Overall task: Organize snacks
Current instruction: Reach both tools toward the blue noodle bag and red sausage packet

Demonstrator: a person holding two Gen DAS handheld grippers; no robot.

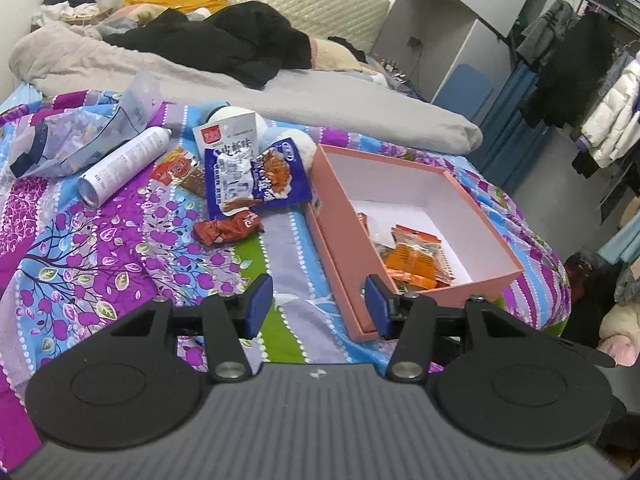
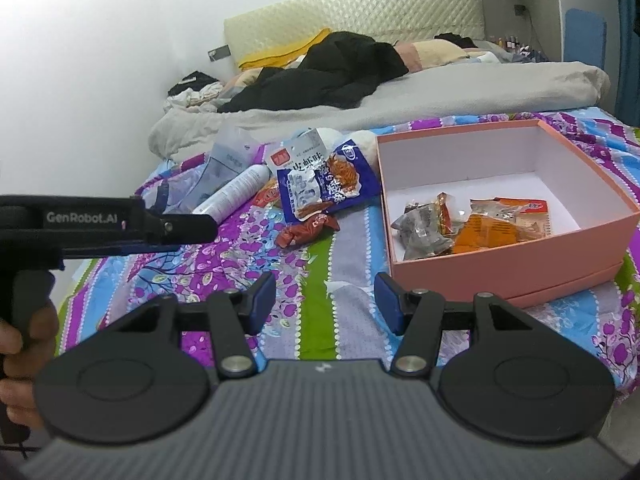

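Box (image 1: 472,208): pink, open, on the flowered bedspread (image 1: 100,248), a few orange packets (image 1: 416,258) inside.
Loose snacks: blue bag (image 1: 256,178) and red packet (image 1: 228,229) lie just left of the box, white spray can (image 1: 124,164) further left.
Left gripper (image 1: 318,306): fingers spread, nothing between them, above the bedspread near the box's corner.
Right gripper (image 2: 326,303): spread, empty, over the bedspread.

Bare quilt (image 2: 320,280) between snacks (image 2: 320,196) and box (image 2: 512,264)
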